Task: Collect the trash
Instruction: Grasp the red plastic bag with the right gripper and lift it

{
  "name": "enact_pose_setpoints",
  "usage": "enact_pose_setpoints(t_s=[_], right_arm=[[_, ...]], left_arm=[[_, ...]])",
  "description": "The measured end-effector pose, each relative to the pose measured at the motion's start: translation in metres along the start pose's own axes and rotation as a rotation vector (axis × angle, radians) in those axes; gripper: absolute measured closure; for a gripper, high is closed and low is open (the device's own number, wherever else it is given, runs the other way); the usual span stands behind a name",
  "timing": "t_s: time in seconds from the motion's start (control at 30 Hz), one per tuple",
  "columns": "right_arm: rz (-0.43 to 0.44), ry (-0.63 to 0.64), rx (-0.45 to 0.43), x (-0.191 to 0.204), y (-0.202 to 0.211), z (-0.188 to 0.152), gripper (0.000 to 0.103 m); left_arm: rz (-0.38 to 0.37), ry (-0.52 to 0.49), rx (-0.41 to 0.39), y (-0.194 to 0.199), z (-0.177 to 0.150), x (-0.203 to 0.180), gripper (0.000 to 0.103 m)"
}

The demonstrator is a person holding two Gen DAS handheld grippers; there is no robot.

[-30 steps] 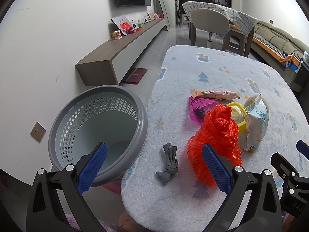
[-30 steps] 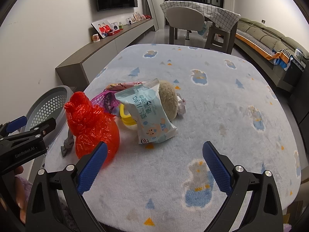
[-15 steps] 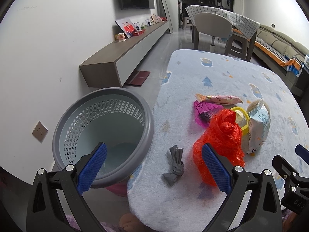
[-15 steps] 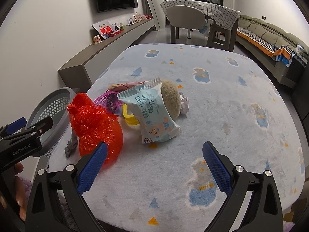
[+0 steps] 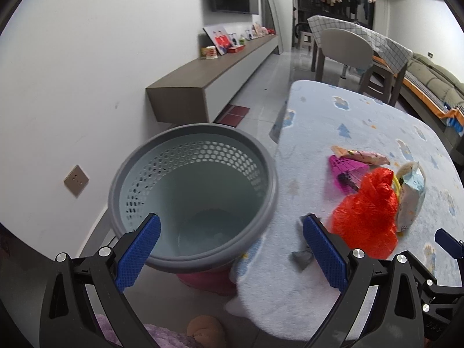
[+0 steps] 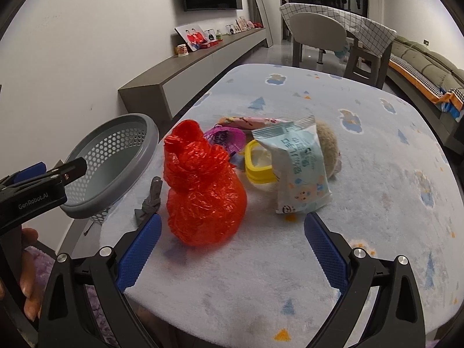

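Note:
A grey perforated bin point(image 5: 191, 194) stands on the floor left of the table; it also shows in the right wrist view point(image 6: 111, 162). On the table lie a red plastic bag point(image 6: 203, 188), a grey crumpled scrap point(image 6: 149, 200), a light blue snack packet point(image 6: 298, 168), a yellow ring point(image 6: 256, 162), a magenta net piece point(image 6: 224, 137) and a pink wrapper point(image 6: 252, 121). My left gripper point(image 5: 230, 250) is open and empty, over the bin's near rim. My right gripper point(image 6: 230, 249) is open and empty, just in front of the red bag point(image 5: 366, 211).
A beige fuzzy object point(image 6: 327, 145) lies behind the packet. The table point(image 6: 377, 232) has a pale blue fleecy cover. A low grey cabinet point(image 5: 211, 84) runs along the left wall. A chair point(image 6: 319, 33) and sofa point(image 6: 426, 66) stand beyond.
My left gripper has swung left, from facing the table's trash to over the bin. My right gripper has moved left and closer to the red bag.

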State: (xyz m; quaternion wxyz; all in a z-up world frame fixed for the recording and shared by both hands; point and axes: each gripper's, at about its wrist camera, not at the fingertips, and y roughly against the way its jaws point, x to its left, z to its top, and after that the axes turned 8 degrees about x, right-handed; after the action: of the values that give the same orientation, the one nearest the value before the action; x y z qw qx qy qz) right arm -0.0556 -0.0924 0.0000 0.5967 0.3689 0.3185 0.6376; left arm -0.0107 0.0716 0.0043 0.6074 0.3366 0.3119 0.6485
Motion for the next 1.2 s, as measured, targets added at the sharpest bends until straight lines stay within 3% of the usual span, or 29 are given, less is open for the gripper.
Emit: enact_pose_setpoints(t_s=[0.43, 0.47, 0.57, 0.8, 1.07, 1.2], right_arm=[[-0.044, -0.011, 0.063, 0.022, -0.058, 0.029, 0.01], [-0.048, -0.008, 0.066, 0.023, -0.06, 0.029, 0.013], [-0.065, 0.016, 0.097, 0.028, -0.069, 0.028, 0.049], [-0.017, 0.043, 0.103, 0.031, -0.063, 0.023, 0.081], [0.073, -0.04, 0.054, 0.004, -0.007, 0.01, 0.083], [0.075, -0.077, 0.042, -0.013, 0.015, -0.004, 0.083]], left_arm=[[0.047, 0.0, -0.019, -0.002, -0.003, 0.016, 0.006], [0.046, 0.002, -0.019, -0.002, -0.003, 0.017, 0.006], [0.038, 0.006, -0.015, -0.004, -0.004, 0.018, 0.006], [0.027, -0.008, 0.005, -0.011, -0.006, 0.016, 0.006], [-0.022, -0.068, -0.005, -0.012, -0.013, -0.001, 0.006], [-0.032, -0.131, 0.0, -0.017, -0.019, -0.02, 0.006]])
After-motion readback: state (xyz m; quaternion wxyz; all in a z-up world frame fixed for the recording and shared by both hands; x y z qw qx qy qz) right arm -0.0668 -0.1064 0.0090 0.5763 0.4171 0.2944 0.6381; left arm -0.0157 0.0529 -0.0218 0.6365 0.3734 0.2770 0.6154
